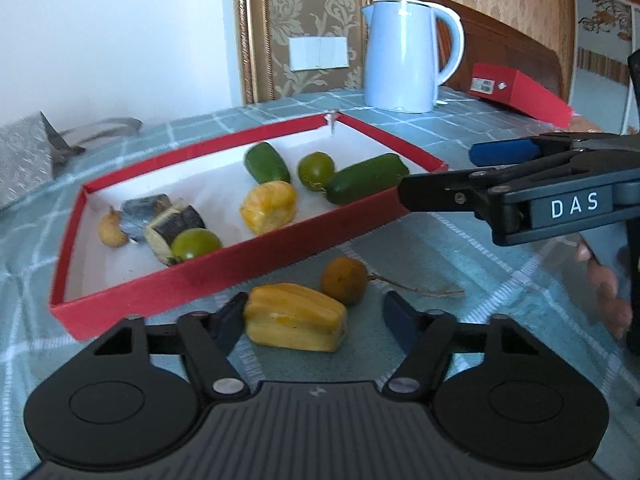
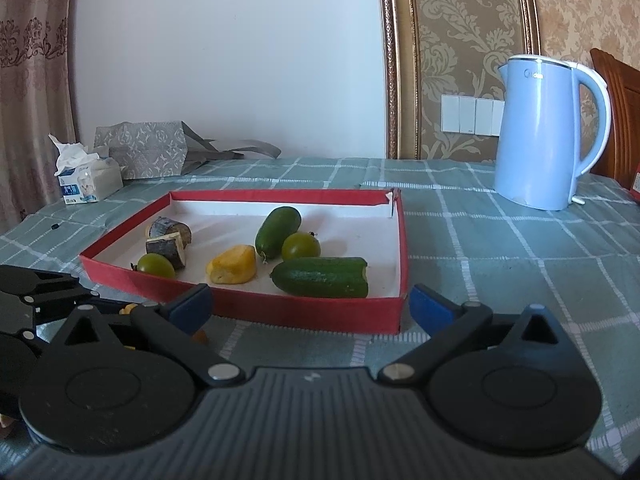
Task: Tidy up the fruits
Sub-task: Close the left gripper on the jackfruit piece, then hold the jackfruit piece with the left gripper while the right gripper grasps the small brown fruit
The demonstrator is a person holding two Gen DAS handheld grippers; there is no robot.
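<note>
**Yellow fruit piece lay between the open left gripper's fingers, outside the red tray**

Yellow and waxy, the jackfruit-like piece [image 1: 295,317] lay on the counter [image 1: 460,248], just in front of the near wall of the red tray [image 1: 224,268] and not yet inside it. Its long axis ran roughly across the left wrist view, from one finger toward the other. The left gripper [image 1: 316,316] was spread wide and held nothing; its left finger stood just beside, perhaps touching, the left end of the piece, while the right finger was clearly apart from the other end. Just behind the piece, touching or almost touching it, sat a small brown round fruit [image 1: 344,286] with a thin dry stem pointing to the right.

The left gripper was therefore the nearer one. The right gripper [image 2: 310,308] was also open and empty, facing the near right corner of the tray, with the piece off to its left.

In my judgement, closing along the long axis could push the piece sideways or catch the brown fruit.

Inside the tray were two green cucumber pieces [image 2: 320,277], green tomatoes [image 2: 301,246], another yellow piece [image 2: 232,265] and dark cut chunks [image 2: 168,249].

From the right wrist view the target was almost fully hidden behind the gripper's own left finger; only a yellow sliver showed. A blue kettle [image 2: 540,136] stood well behind.
</note>
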